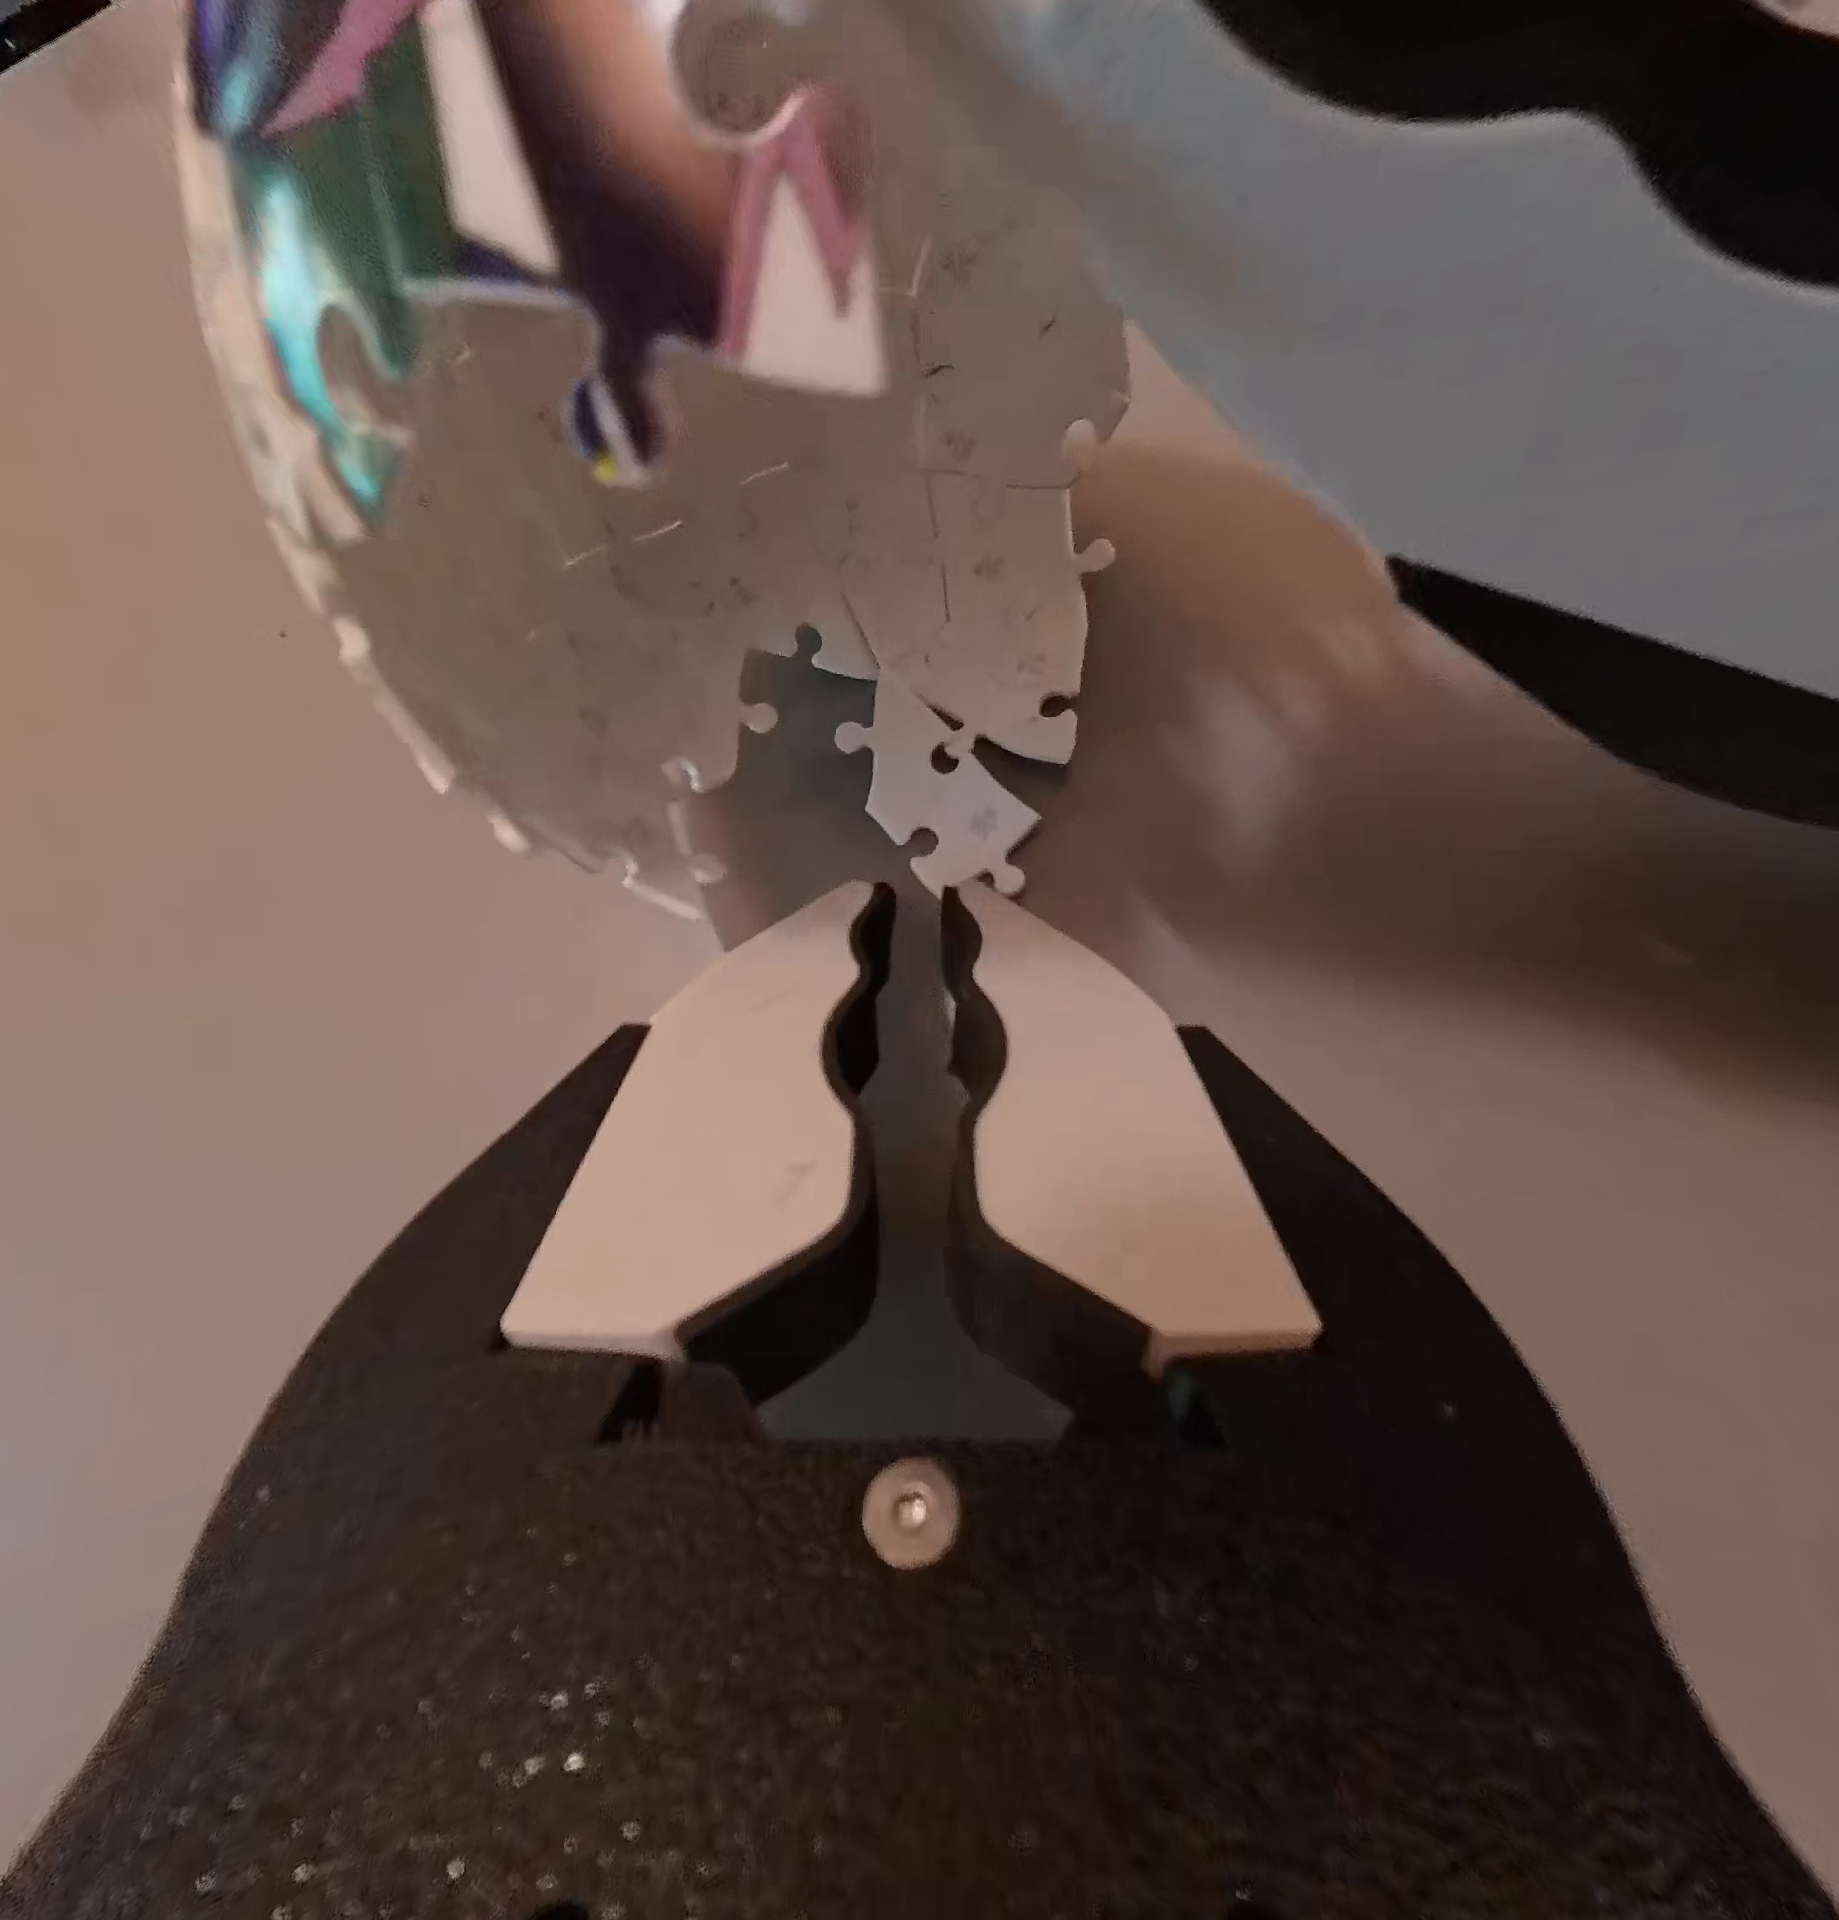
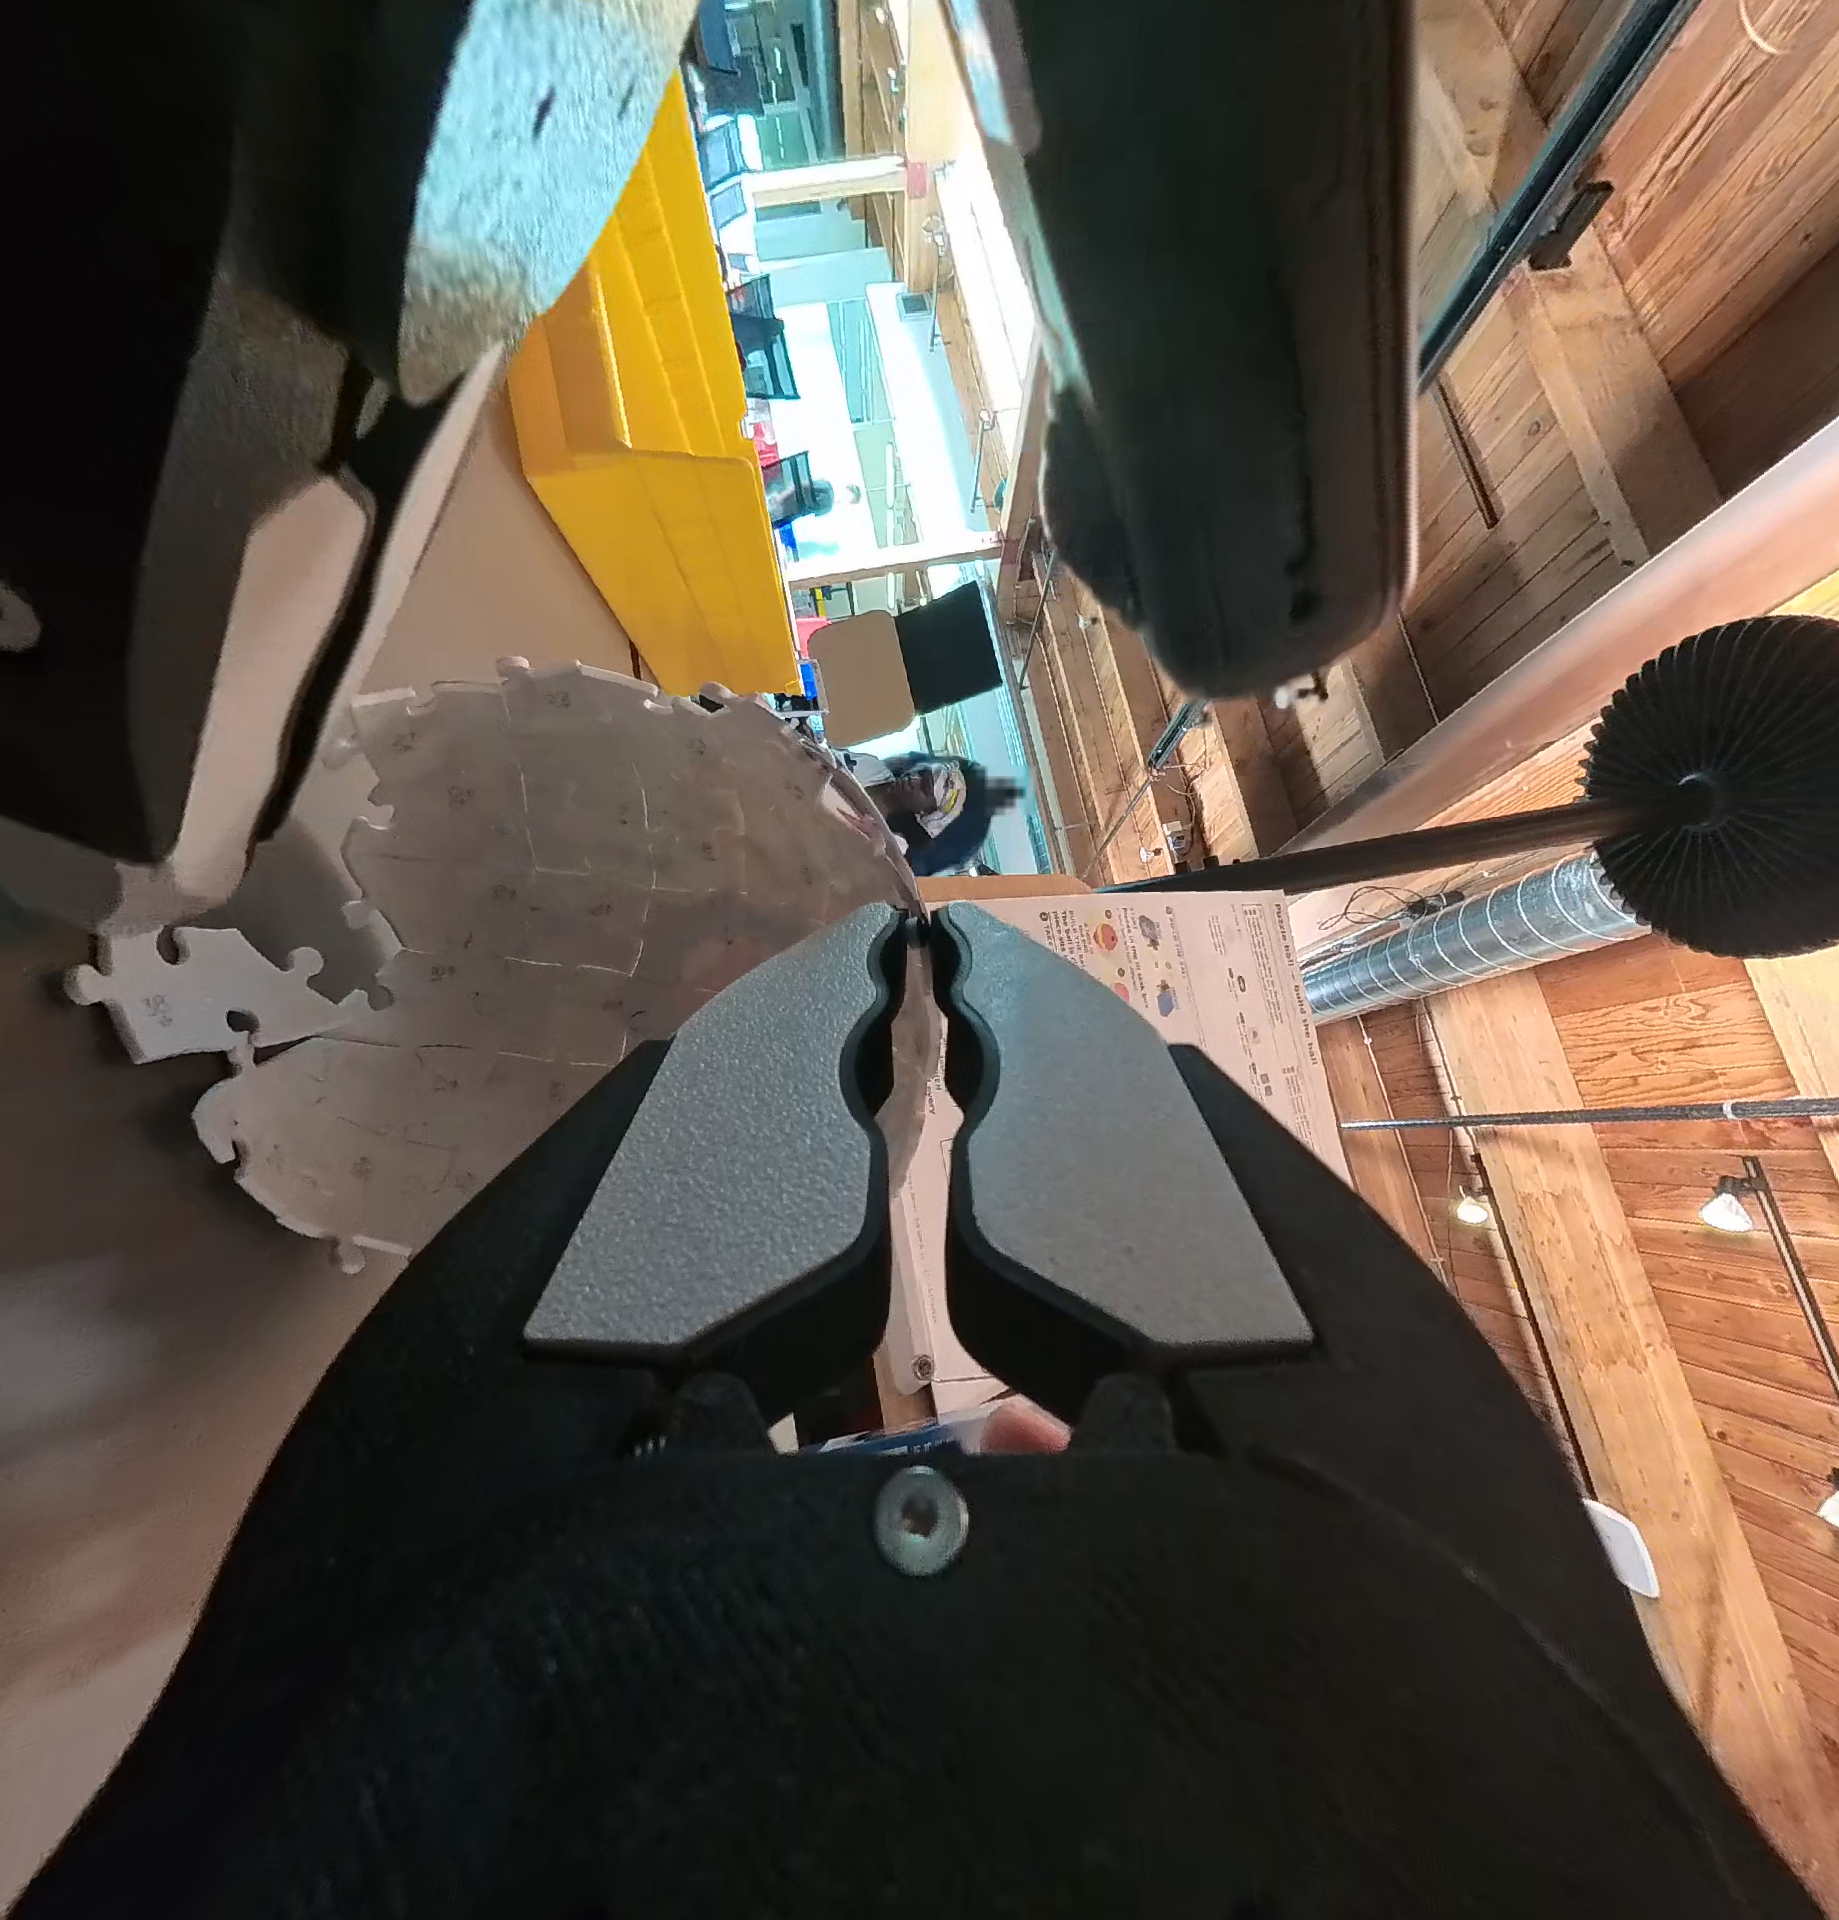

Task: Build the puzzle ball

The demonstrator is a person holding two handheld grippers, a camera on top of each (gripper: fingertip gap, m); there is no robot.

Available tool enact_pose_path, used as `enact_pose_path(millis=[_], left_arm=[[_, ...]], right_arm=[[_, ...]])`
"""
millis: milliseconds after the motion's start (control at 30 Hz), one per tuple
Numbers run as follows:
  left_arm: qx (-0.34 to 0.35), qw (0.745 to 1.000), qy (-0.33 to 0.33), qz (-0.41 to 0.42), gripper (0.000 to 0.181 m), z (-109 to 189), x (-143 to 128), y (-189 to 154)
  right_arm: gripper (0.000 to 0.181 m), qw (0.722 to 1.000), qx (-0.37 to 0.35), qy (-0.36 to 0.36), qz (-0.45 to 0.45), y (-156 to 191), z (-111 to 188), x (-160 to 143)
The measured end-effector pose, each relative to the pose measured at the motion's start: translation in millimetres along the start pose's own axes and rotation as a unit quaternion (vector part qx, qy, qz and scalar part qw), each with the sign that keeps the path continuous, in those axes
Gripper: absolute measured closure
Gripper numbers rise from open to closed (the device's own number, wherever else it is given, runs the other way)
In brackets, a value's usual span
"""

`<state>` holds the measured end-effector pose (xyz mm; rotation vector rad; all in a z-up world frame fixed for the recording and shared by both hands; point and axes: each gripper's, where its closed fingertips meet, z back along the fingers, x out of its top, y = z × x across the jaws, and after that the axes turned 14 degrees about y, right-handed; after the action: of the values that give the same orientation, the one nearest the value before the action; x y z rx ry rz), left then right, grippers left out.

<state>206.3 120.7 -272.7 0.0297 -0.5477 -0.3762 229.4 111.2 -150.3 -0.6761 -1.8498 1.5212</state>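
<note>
The part-built puzzle ball (image 1: 686,582) is a curved shell, with its grey inner side facing both cameras and colour print at its upper left. My right gripper (image 2: 920,925) is shut on the shell's rim (image 2: 541,883), which runs between its grey fingers. My left gripper (image 1: 917,902) is nearly closed and pinches the corner of a single grey puzzle piece (image 1: 941,795). It holds the piece against the gap in the shell's lower edge. The piece (image 2: 203,997) and a white left finger (image 2: 271,675) also show in the right wrist view.
A blurred hand (image 1: 1330,748) and a black sleeve (image 1: 1673,135) are right of the shell, above the beige table (image 1: 167,935). Behind are yellow bins (image 2: 655,457), a printed instruction sheet (image 2: 1185,987), a black pleated disc on a pole (image 2: 1725,800) and a distant person (image 2: 925,800). Spacing between my two grippers at the tips: around 12 cm.
</note>
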Motion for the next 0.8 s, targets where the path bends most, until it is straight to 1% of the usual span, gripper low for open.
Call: enact_pose_path(millis=[33, 100, 267, 433, 533, 600, 667, 700, 733, 800], left_arm=[[0.006, 1.000, 0.002, -0.003, 0.173, -0.4, 0.9, -0.9], [0.002, 1.000, -0.001, -0.002, 0.181, -1.0, 2.7, -4.7], [-0.012, 1.000, -0.014, -0.012, 0.180, -0.7, 6.2, -10.5], [-0.032, 0.999, -0.015, 0.006, 0.179, 2.5, 4.0, -12.8], [-0.025, 0.999, -0.028, 0.021, 0.175, 6.1, 4.4, -10.8], [-0.017, 0.999, -0.022, 0.024, 0.162, 5.4, 2.4, -10.3], [-0.010, 0.999, -0.023, 0.037, 0.144, 5.8, 3.0, -8.9], [-0.012, 0.999, -0.029, 0.041, 0.141, 6.8, 4.7, -9.1], [-0.020, 0.998, -0.037, 0.040, 0.143, 8.3, 6.8, -10.9], [-0.040, 0.998, -0.053, 0.020, 0.153, 11.7, 9.0, -15.7]], right_arm=[[0.177, 1.000, -0.001, 0.001, 0.000, 0.1, 0.3, 0.2], [0.177, 1.000, -0.001, 0.002, -0.002, 0.5, 1.3, 1.5], [0.177, 1.000, -0.004, -0.001, 0.002, 2.3, 4.2, 6.3], [0.176, 1.000, -0.005, 0.003, -0.002, 2.8, 6.8, 6.8], [0.176, 1.000, -0.007, 0.003, -0.002, 2.6, 8.5, 7.4], [0.176, 1.000, -0.008, 0.003, -0.003, 2.5, 9.1, 7.4], [0.176, 1.000, -0.009, 0.003, -0.002, 2.4, 9.2, 7.4], [0.176, 1.000, -0.009, 0.002, -0.003, 2.4, 9.0, 7.4], [0.176, 1.000, -0.008, 0.001, -0.005, 2.6, 8.9, 7.4], [0.176, 1.000, -0.008, 0.001, -0.007, 2.3, 9.0, 7.1]])
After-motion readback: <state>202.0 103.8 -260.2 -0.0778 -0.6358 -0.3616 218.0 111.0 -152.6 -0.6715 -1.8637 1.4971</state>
